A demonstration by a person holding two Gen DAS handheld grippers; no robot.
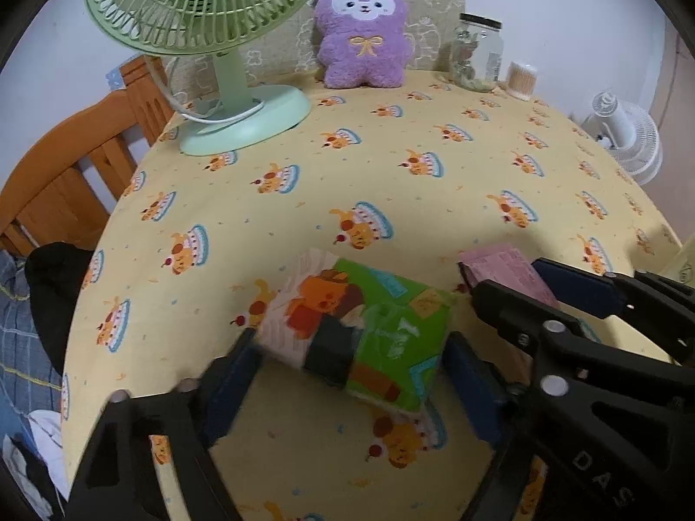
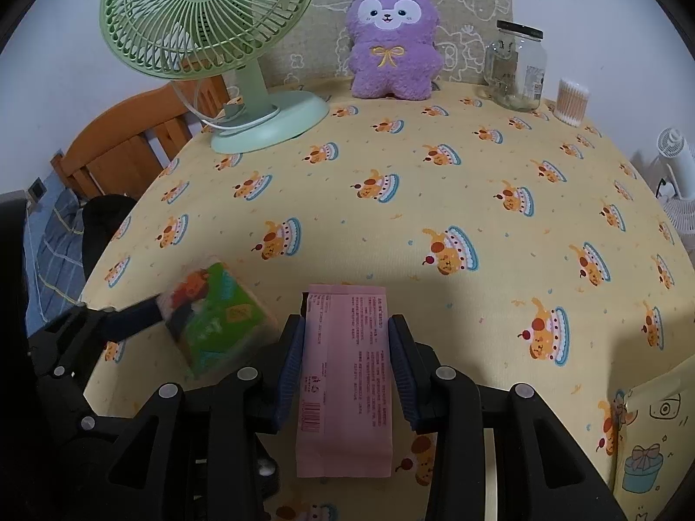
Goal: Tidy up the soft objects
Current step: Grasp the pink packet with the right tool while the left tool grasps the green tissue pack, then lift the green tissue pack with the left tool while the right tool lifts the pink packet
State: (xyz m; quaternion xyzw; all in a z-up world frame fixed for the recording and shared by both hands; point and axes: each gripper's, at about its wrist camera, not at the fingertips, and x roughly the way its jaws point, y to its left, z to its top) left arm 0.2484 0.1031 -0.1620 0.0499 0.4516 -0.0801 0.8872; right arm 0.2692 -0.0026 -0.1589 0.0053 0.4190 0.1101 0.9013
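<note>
Right claw [image 2: 345, 373]: I have it clamped on the pink packet [image 2: 345, 382], blue pads pressed flat to both long sides, the packet pointing away from me over the cloth.
Left claw [image 1: 347, 373]: its jaws stand apart around the green tissue pack [image 1: 360, 334]; the left pad [image 1: 230, 377] is at the pack's edge, but I can't tell if it touches, and the right pad sits just clear of it.
Tissue pack: lying on the tablecloth [image 1: 391, 199], just left of the pink packet, well short of the purple plush [image 1: 362, 30].
Surface: yellow cloth printed with little cake-and-dog figures, smooth, covering the whole table.
Green desk fan [image 2: 208, 21]: left of the plush, its round base on the cloth and a white cord looped at the foot.
Purple plush: upright at the far edge, leaning against a beige patterned cushion [image 2: 473, 0].
Glass jar [image 2: 517, 65]: right of the plush, black lid on.
Cotton swab tub [image 2: 571, 100]: just right of the jar.
Room: a wooden chair [image 1: 65, 173] off the table left of the plush, a white fan [image 1: 625, 134] off to the right, pale wall behind.
</note>
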